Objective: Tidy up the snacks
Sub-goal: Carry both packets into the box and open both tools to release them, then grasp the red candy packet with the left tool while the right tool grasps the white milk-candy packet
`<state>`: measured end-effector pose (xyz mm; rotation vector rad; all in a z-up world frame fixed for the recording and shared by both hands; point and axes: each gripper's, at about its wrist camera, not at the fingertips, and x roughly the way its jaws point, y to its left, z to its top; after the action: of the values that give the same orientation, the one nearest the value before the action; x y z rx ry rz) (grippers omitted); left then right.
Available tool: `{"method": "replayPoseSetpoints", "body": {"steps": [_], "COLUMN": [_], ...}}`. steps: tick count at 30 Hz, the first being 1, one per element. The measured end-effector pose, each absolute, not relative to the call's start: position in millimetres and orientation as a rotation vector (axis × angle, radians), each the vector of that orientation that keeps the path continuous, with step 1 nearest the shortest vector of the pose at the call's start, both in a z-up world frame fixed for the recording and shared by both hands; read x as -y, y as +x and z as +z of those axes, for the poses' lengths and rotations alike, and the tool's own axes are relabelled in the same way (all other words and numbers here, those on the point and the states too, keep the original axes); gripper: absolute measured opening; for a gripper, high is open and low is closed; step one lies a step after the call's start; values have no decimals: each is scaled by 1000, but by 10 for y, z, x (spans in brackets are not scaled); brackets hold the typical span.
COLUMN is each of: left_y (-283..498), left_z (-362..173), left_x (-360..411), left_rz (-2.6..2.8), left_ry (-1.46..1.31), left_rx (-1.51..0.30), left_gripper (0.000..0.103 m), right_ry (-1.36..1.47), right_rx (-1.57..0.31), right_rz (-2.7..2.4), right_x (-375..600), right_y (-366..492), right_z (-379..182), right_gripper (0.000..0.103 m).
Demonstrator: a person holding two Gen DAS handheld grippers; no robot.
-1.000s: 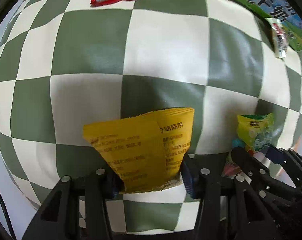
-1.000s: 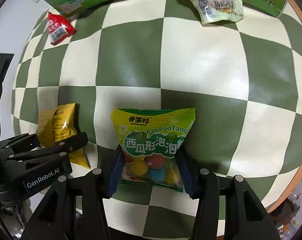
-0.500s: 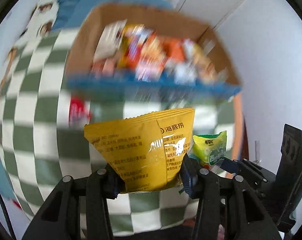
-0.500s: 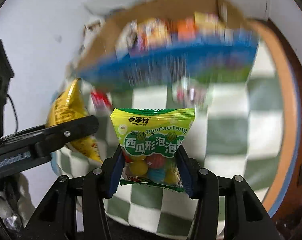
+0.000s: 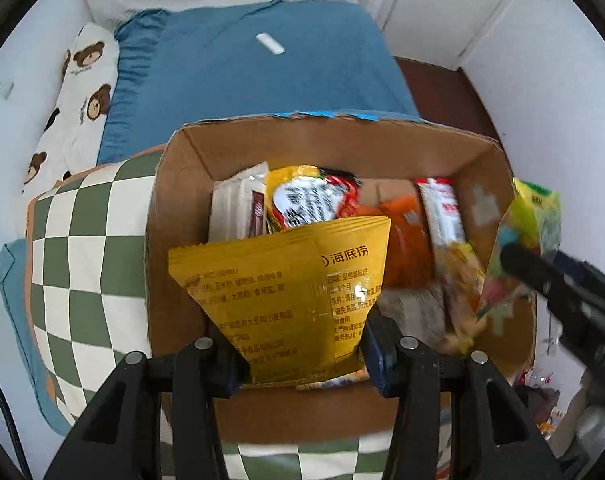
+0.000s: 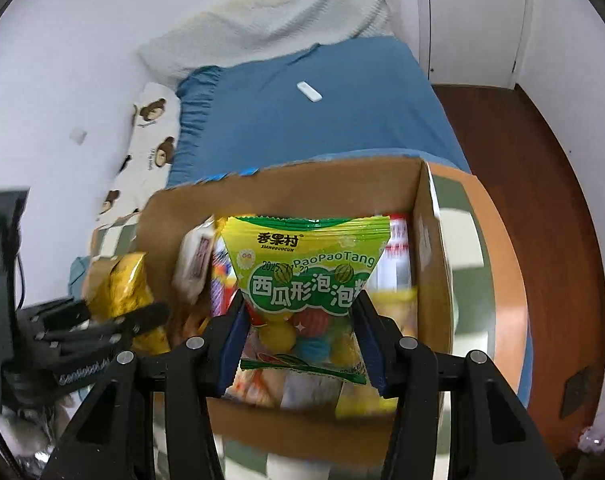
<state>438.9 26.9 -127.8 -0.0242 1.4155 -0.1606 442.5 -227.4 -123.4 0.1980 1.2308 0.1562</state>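
Observation:
My left gripper (image 5: pixel 298 354) is shut on a yellow snack packet (image 5: pixel 286 292) and holds it over the open cardboard box (image 5: pixel 334 148). My right gripper (image 6: pixel 302 344) is shut on a green bubble-gum bag (image 6: pixel 306 276) with coloured balls, also over the box (image 6: pixel 434 280). The box holds several snack packs, among them an orange one (image 5: pixel 406 252) and a white and red one (image 5: pixel 442 212). The green bag and right gripper show at the right in the left wrist view (image 5: pixel 522 248). The yellow packet shows at the left in the right wrist view (image 6: pixel 122 292).
The box stands on a green and cream checked tablecloth (image 5: pixel 82 264). Behind it is a bed with a blue sheet (image 5: pixel 254 76), a bear-print pillow (image 5: pixel 78 96) and a small white object (image 5: pixel 269 44). Brown wooden floor (image 6: pixel 542 184) lies at the right.
Both grippers lifted their packets off the checked cloth and swung up toward the box. The view went from the tabletop to the open box with the bed behind it.

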Motion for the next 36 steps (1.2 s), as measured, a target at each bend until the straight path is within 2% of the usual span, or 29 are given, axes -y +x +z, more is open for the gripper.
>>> {"method": "replayPoseSetpoints", "body": {"steps": [1,2,3,4,6,14,21,36], "left_y": [4456,4480,4512,4550,4585,4504,4223,3365], "left_z": [-1327,-1366,-1405,-1436,-1458,-1472,-1356,-612], "left_x": [-283,-302,-318,-332,-334,-289,-329,-453], "left_rz": [-149,-144,-139,-134,-119,-113,-77,-44], "left_ry": [-27,-37,-48,-56,-51,-34,-25,-16], "left_rx": [-1430,-1438,-1443,-1447,-1436,-1398,-1329,-1075], "left_gripper": [46,47,56,77,95,96,96,96], "right_ry": [193,192,190,191,181,150,115,36], "right_rx": [-1250,-1275,-1290,-1295,-1303,-1340,-1314,-1104], "right_rz": [148,151,152,153,144,115,84,71], "right_x": [2255,2266,2276,2287,2305,2355,2315,2229], "right_y": [4524,4641,4739,4791,4875,4669,4289,3361], "right_z": [-1317,-1360,-1427,-1484,-1538,-1693,-1615,-847], "right_gripper": [58,73,82,94,94,96,96,96]}}
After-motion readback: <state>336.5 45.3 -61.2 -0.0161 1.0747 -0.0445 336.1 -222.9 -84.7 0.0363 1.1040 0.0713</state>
